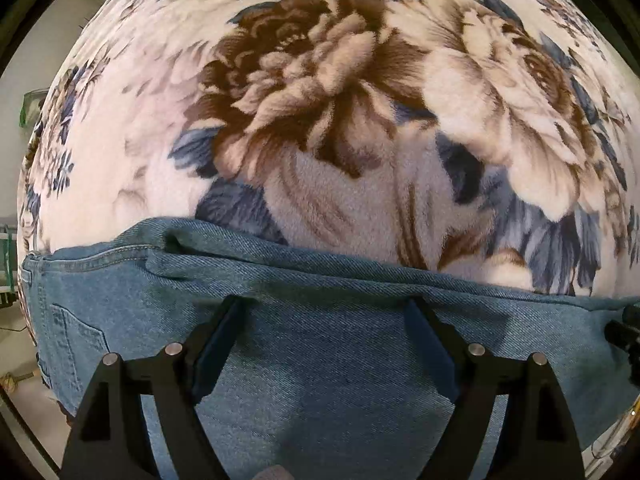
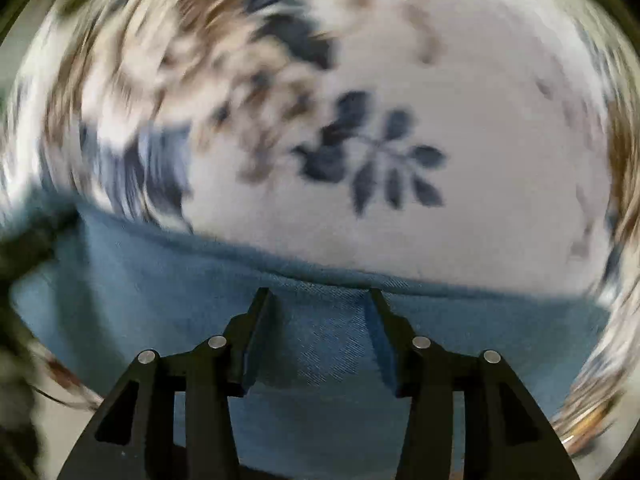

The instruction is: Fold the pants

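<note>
Lying flat, blue denim pants (image 1: pixel 320 360)

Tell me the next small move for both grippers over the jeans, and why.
Probably lower both and close on the far edge of the jeans. The left gripper and right gripper both hang over denim just inside that edge, jaws apart and gripping nothing. The jeans lie flat on the floral blanket, so pinching that edge would start the fold.
</note>
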`<state>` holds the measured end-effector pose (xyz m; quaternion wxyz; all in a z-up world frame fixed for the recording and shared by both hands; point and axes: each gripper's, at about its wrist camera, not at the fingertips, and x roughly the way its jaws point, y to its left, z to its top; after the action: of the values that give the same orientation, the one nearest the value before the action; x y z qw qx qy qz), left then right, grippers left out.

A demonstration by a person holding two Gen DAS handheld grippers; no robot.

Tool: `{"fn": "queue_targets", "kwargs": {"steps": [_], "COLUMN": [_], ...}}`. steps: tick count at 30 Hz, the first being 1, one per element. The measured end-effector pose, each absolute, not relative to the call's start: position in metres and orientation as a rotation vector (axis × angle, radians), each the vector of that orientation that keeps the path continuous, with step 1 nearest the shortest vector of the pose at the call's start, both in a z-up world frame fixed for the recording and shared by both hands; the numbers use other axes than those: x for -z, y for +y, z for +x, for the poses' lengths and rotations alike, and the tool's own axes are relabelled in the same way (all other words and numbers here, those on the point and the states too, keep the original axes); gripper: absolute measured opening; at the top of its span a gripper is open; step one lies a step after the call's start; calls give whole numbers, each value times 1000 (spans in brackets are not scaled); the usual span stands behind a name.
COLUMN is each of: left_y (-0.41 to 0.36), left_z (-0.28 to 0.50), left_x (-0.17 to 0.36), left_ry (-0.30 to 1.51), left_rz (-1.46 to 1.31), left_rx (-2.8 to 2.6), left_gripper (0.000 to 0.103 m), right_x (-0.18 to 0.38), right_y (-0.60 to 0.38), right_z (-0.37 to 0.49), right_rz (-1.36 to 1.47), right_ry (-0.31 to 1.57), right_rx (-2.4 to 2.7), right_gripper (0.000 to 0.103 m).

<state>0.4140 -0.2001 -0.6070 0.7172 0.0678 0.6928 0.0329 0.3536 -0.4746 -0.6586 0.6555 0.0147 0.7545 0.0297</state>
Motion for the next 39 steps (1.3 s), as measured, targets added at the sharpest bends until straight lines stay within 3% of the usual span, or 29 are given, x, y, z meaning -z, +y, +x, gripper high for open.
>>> {"fn": "queue_targets", "kwargs": {"steps": [1,2,5,8,12,13,14,16,21,22,23,29,36,37,39], "left_y": [-204,-203,-198,-195,-194,-195,-195,-195,-197,-197,-197,-198,-201,-205,-221], "left_z": [415,414,408,408,409,408,408,408,407,408,408,407,402,399,390], "left_x": [606,605,603,602,603,601,601,602,602,603,604,604,588,580,564], "left_ry": [1532,1532,1532,1533,1530,1529,1528,1528,1527,1526,1525,1523,1511,1501,1482], "left_rz": [149,146,136,126,123,124,124,117,123,123,123,119,118,120,125], "left_rx": [-73,-72,-72,-70,-67,-66,-66,-71,-90,-90,-90,-82,-76,-64,-17], "left_gripper": [84,84,84,84,84,84,84,84,84,84,84,84,84,84,84], "right_x": [658,657,644,629,623,622,621,626,659,658,655,625,609,603,597], "right_y": [-472,-473,-489,-512,-523,-518,-511,-495,-452,-449,-444,-447,-537,-547,-576], "right_z": [350,345,333,327,328,329,331,336,349,347,346,341,319,307,291], "right_rz": [-8,-11,93,187,417,411,383,296,41,20,-18,-14,597,636,666], "right_ry": [1706,1697,1621,1546,1579,1594,1606,1635,1726,1705,1677,1527,1516,1493,1444], "right_rx": [-44,-27,55,120,-89,-142,-180,-217,-215,-186,-149,10,38,61,170], "right_gripper": [10,2,0,0,2,7,25,49,48,33,1,0,3,8,30]}}
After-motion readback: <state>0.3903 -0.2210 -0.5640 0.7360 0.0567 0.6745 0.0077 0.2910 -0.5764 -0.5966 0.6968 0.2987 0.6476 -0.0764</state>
